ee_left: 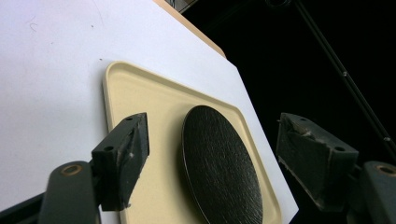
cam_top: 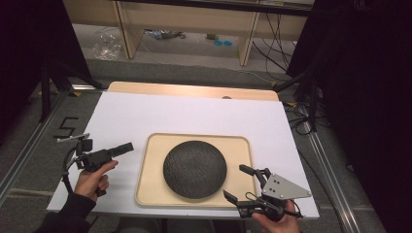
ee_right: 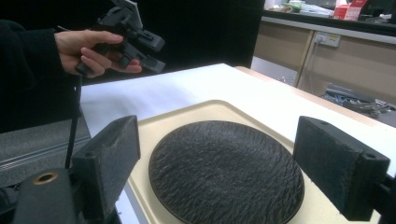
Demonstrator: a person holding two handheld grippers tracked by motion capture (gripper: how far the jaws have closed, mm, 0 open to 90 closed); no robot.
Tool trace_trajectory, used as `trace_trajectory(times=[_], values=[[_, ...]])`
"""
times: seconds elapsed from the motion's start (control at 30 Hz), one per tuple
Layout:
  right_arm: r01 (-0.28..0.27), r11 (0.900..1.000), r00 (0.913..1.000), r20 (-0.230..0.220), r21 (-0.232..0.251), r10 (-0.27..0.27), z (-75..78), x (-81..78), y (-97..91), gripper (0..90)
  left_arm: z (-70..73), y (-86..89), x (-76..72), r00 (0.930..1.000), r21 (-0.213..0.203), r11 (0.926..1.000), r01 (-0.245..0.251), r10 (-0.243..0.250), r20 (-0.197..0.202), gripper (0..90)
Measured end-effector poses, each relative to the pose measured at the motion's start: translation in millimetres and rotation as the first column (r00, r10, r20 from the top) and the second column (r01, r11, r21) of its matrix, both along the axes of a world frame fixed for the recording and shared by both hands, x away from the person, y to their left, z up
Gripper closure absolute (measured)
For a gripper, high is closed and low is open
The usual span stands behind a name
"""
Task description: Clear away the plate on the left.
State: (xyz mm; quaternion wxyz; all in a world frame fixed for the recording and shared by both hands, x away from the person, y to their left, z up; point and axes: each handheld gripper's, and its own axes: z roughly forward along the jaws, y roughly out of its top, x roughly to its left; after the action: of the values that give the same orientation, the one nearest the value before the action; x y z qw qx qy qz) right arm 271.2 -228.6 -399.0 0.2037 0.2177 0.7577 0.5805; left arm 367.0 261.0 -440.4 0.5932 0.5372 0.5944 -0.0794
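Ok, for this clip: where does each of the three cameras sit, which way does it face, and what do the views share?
High view: above the person's side, looking forward and down on the white table; both hands, left gripper, right gripper.
Left gripper view: on the left gripper, facing the beige tray; both jaws open.
Right gripper view: on the right gripper, low, facing across the tray; the left hand beyond.
Shared: the dark round plate on the tray.

One tray (cam_top: 145,170) lies on the white table (cam_top: 145,116). On the tray sits one dark round plate (cam_top: 195,169) (rough-textured). Two grippers are beside the tray: one (cam_top: 127,147) off its left edge, one (cam_top: 239,183) at its near right corner.
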Motion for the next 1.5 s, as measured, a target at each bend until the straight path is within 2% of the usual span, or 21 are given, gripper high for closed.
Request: trace_trajectory(times=[0.2,0.3,0.63,0.83,0.93,1.13,1.2,1.27,1.43,1.5], values=[[0.001,1.0,1.0,0.001,0.0,-0.001,0.1,-0.1,0.0,16.0,2.6,3.5,-4.1,0.9999,0.012,0.9999,-0.011,0.011,0.013,25.1],[0.0,1.0,1.0,0.0,0.0,0.0,0.3,-0.2,0.0,15.9,5.8,6.4,-8.9,0.9989,0.026,0.9995,-0.02,0.019,0.042,25.1],[0.0,1.0,1.0,-0.001,-0.001,0.0,0.2,-0.3,0.2,16.0,12.7,7.1,-21.3,0.994,0.09,0.9958,-0.019,0.009,0.109,24.4],[0.0,1.0,1.0,0.0,0.0,0.0,0.2,-0.4,0.1,16.0,15.5,8.3,-28.6,0.9922,0.122,0.9923,-0.019,0.004,0.124,24.2],[-0.001,1.0,1.0,0.0,0.002,0.001,0.0,-0.3,0.4,16.0,16.5,7.7,-32.4,0.9881,0.148,0.9888,-0.021,-0.002,0.154,24.0],[-0.001,1.0,1.0,0.0,0.002,0.001,0.2,-0.4,0.7,16.0,18.0,6.9,-42.2,0.9834,0.183,0.9831,-0.01,-0.023,0.18,23.7],[-0.006,0.9999,1.0,0.002,0.009,0.006,-0.3,-0.1,1.2,16.0,18.3,6.6,-45.4,0.9828,0.179,0.9836,-0.018,-0.015,0.184,23.7],[-0.001,1.0,1.0,-0.001,0.002,0.001,0.1,-0.4,0.6,16.0,18.7,7.1,-48.4,0.979,0.193,0.9811,-0.017,-0.023,0.202,23.7],[-0.002,1.0,1.0,0.004,0.003,0.002,0.2,-0.3,0.7,16.0,21.1,5.6,-56.1,0.9756,0.241,0.9702,-0.024,-0.03,0.218,23.7],[-0.004,1.0,1.0,0.005,0.004,0.004,-0.1,0.0,0.9,16.0,21.4,3.6,-59.1,0.9737,0.242,0.97,-0.028,-0.028,0.226,23.6]])
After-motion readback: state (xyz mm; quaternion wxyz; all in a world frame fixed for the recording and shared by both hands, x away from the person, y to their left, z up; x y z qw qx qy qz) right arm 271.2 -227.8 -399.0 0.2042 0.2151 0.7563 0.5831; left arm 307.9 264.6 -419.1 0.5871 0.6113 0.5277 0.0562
